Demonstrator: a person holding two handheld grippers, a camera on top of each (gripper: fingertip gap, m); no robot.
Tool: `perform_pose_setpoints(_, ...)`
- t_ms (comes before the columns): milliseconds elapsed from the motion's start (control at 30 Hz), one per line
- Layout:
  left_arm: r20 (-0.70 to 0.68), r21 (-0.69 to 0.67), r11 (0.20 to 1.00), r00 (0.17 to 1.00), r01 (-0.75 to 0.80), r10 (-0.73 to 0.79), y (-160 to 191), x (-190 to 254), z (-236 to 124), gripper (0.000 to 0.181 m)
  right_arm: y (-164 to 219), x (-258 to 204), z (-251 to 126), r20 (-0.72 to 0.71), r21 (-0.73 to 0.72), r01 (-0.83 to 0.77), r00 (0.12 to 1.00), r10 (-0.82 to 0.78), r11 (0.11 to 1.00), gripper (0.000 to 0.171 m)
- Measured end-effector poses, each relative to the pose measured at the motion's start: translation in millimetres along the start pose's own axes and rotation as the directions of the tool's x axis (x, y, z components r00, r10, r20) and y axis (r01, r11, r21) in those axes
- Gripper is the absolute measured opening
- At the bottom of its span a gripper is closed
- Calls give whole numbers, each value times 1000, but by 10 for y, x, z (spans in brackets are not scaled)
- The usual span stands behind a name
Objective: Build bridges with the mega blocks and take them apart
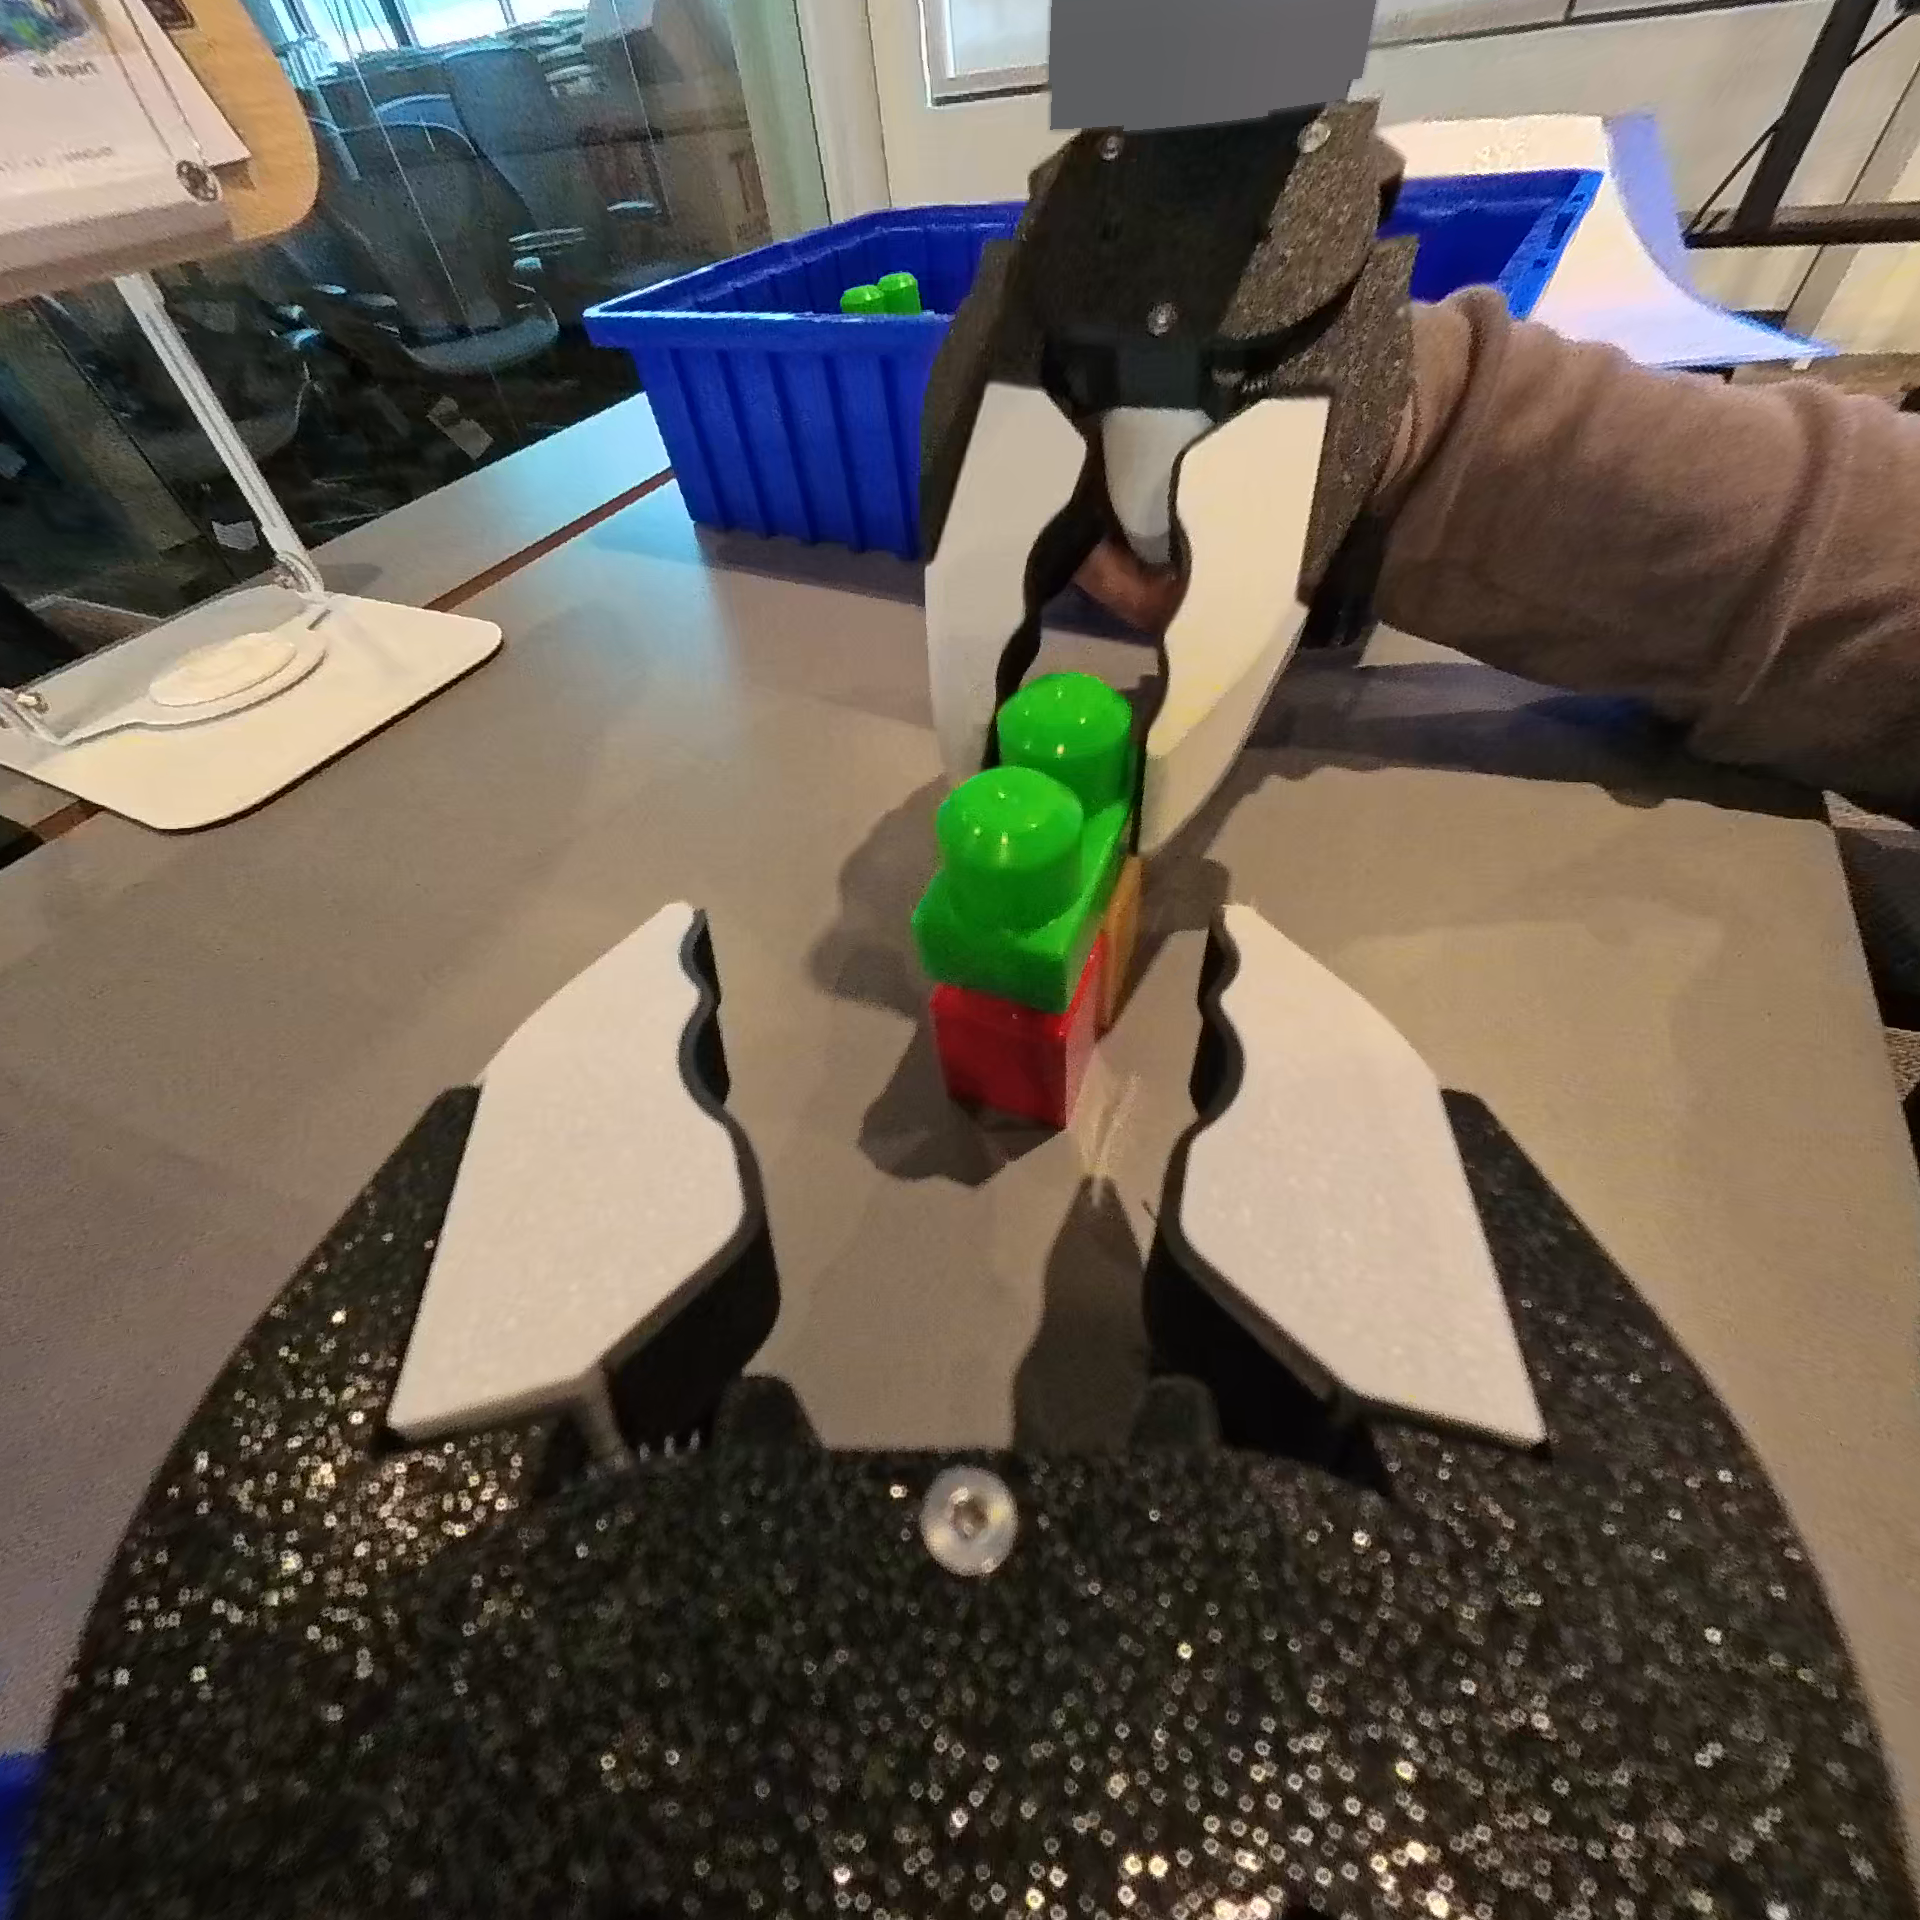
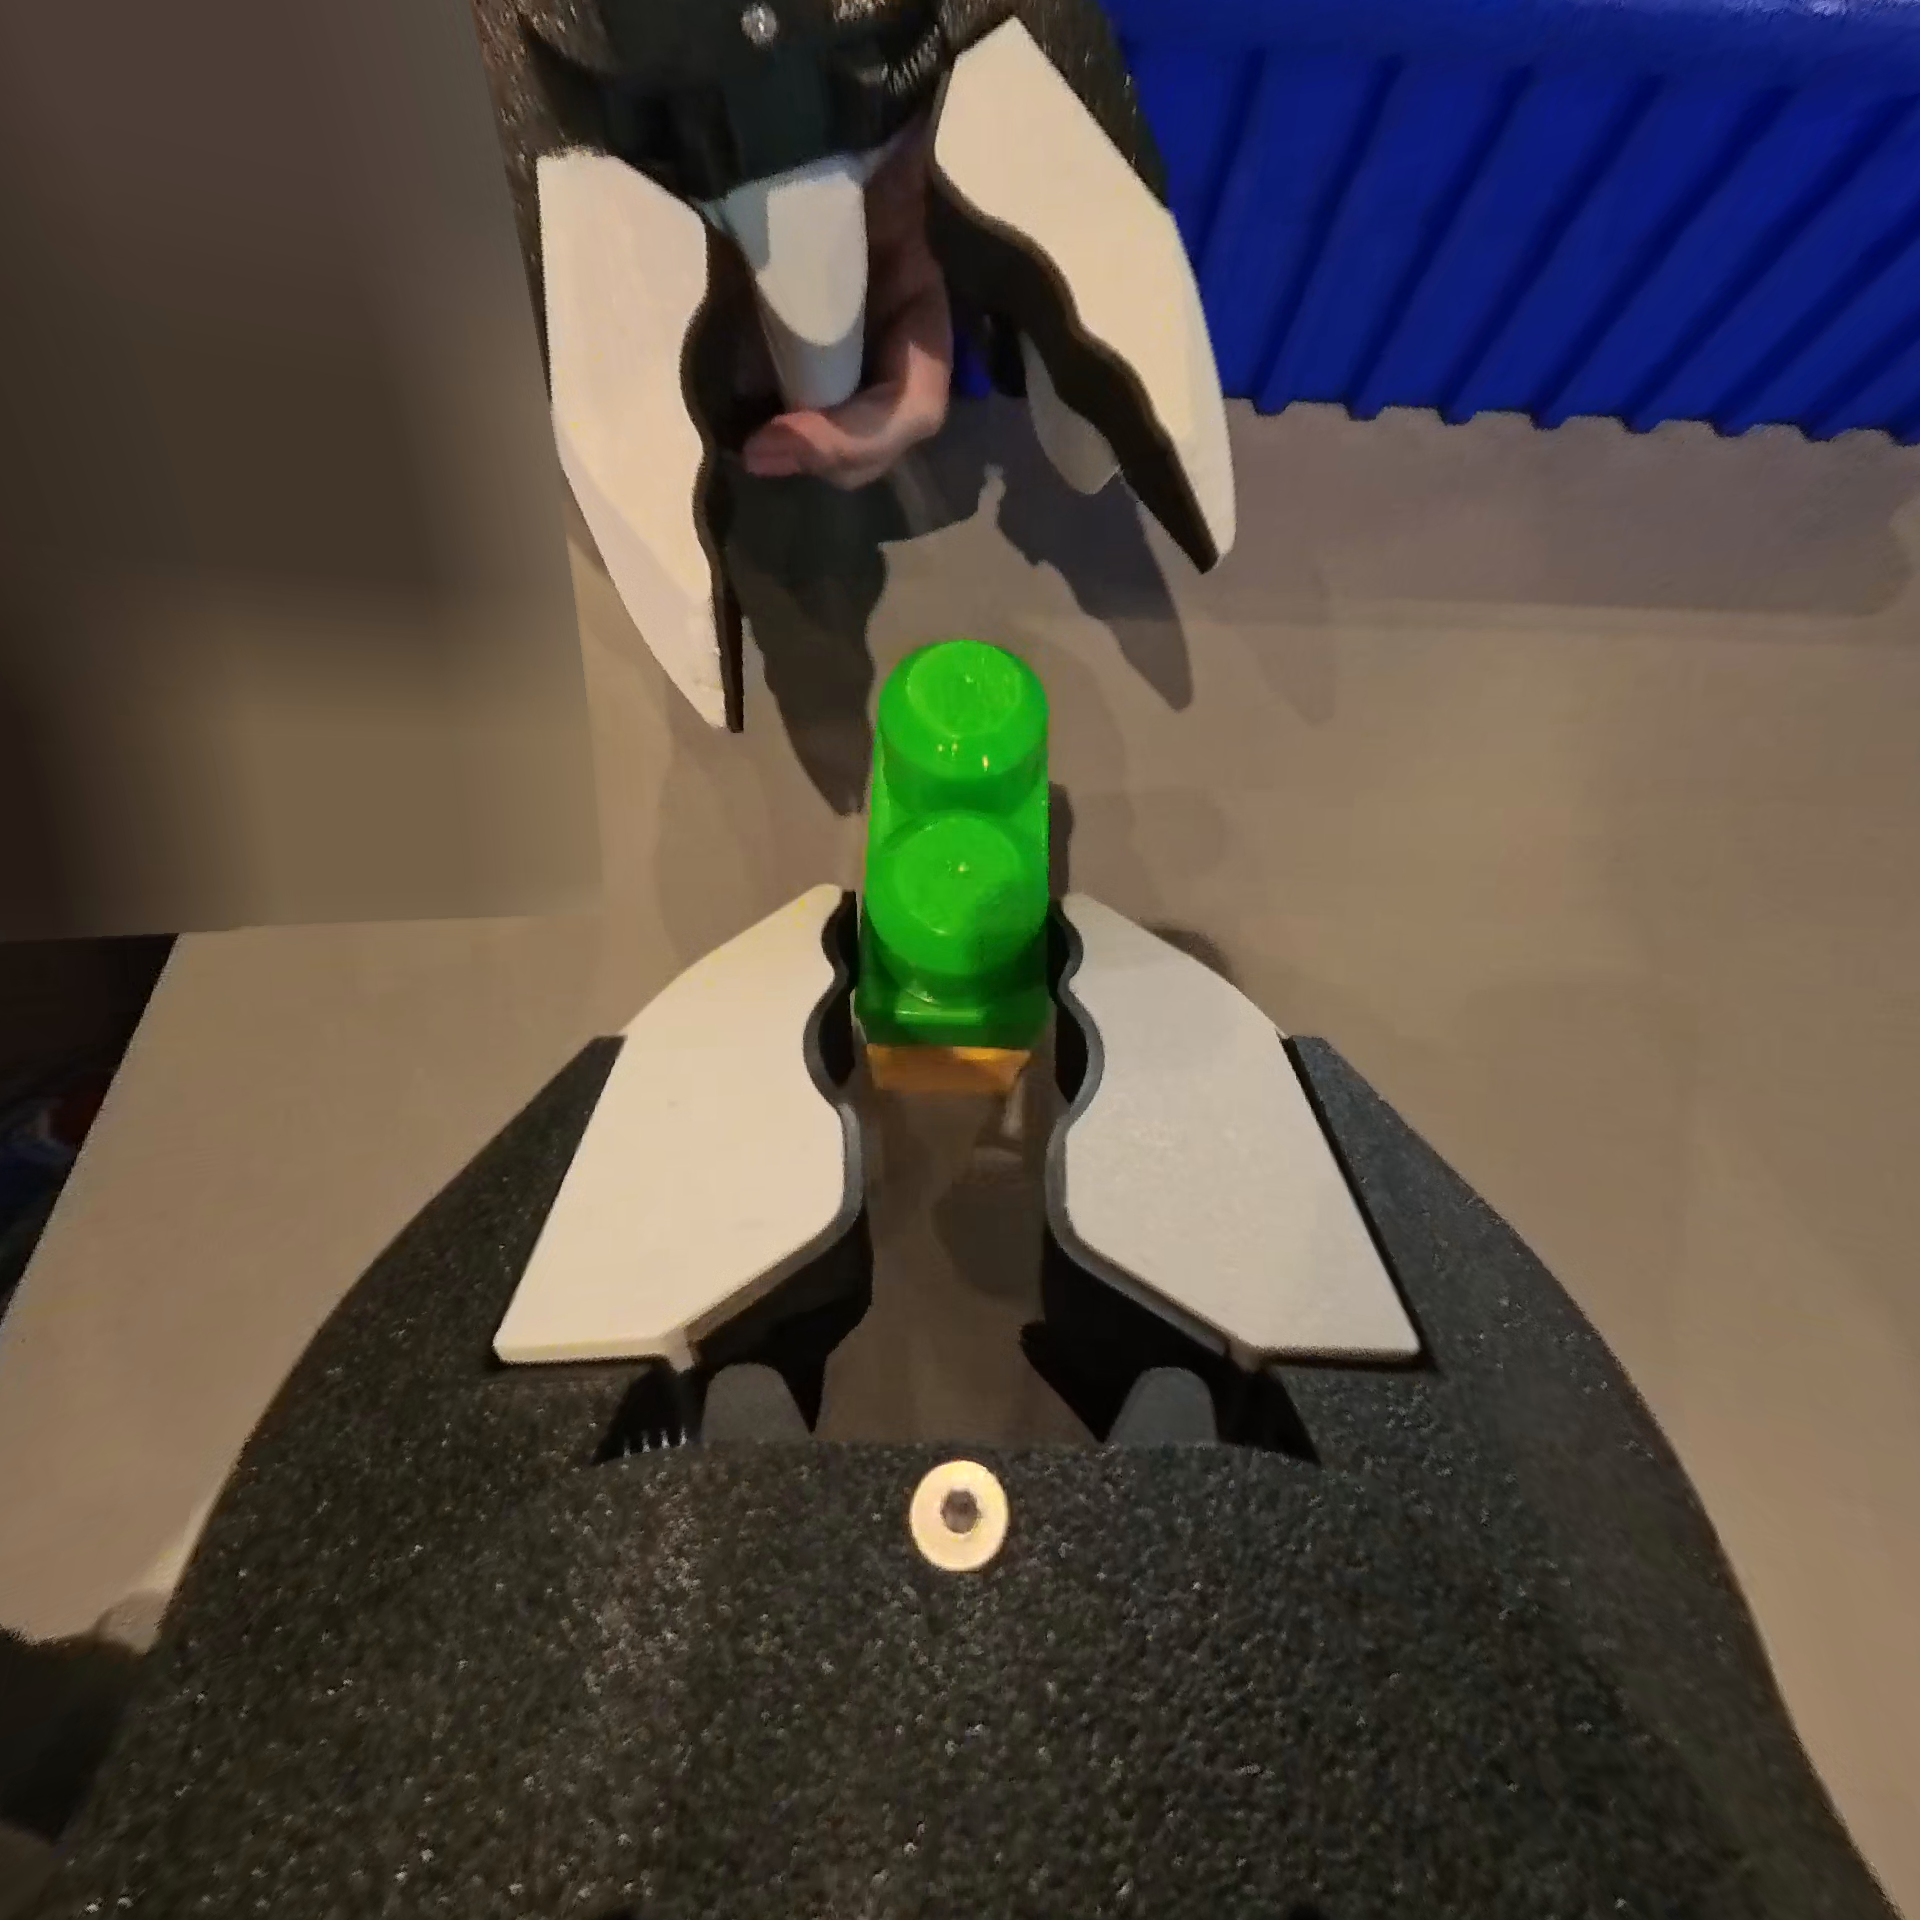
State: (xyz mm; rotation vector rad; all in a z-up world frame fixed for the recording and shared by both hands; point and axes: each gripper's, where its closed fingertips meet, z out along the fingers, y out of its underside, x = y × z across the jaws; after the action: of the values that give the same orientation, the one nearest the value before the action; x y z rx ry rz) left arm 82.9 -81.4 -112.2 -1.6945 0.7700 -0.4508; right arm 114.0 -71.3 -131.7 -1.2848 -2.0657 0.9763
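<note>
3 blocks make up the small bridge on the grey worktop (image 1: 520, 997): a green block (image 1: 1023, 883) with 2 studs lies across a red block (image 1: 1013, 1055) at its near end and an orange block (image 1: 1122, 935) at its far end, as the left wrist view shows them. In that view the bridge stands just past the left claw (image 1: 961, 925), toward 12 o'clock, and the left claw is released, its 2 white fingers (image 1: 592, 1174) spread wide and touching nothing. Beyond the bridge, the right claw (image 1: 1049, 790) comes down from 12 o'clock, held by a person's hand in a grey-brown sleeve (image 1: 1621, 520), and it is clenched on the far end of the green block, 1 finger on each side. From the right wrist view the same green block (image 2: 956, 862) sits between the tips of the right claw (image 2: 951, 935), with the orange block (image 2: 940, 1068) showing under its near end; the red block is hidden there. Across from it, at 12 o'clock, the left claw (image 2: 971, 649) hangs released above the worktop (image 2: 1455, 831). At 1 o'clock in the left wrist view a blue bin (image 1: 790, 416) stands on the worktop with another green piece (image 1: 881, 294) inside, and at 10 o'clock a white stand (image 1: 260, 686) rests near the edge.
</note>
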Motion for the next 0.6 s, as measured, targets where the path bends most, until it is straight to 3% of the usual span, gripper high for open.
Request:
perform_pose_setpoints(233, -6, -2, 1000, 1000, -4, 4, 2, 16, 2, 88, -187, 24, -84, -20, 123, -22, 1000, 24, 992, 46)
perform_pose_setpoints(333, -11, -3, 1000, 1000, -7, 7, 3, 28, 7, 88, -176, 25, -25, -38, 103, 0, 999, 4, 995, 47)
perform_pose_setpoints(400, -13, -6, 1000, 1000, -11, 10, 7, 37, 12, 88, -157, 20, 29, -41, 79, 8, 999, -4, 997, 42)
perform_pose_setpoints(433, -16, -8, 1000, 1000, -12, 12, 10, 43, 14, 88, -146, 6, 51, -34, 70, 10, 999, -8, 998, 32)
perform_pose_setpoints(600, -29, -8, 1000, 1000, -12, 12, 13, 67, 19, 88, -152, -30, 78, 8, 49, -33, 999, 32, 998, 31)
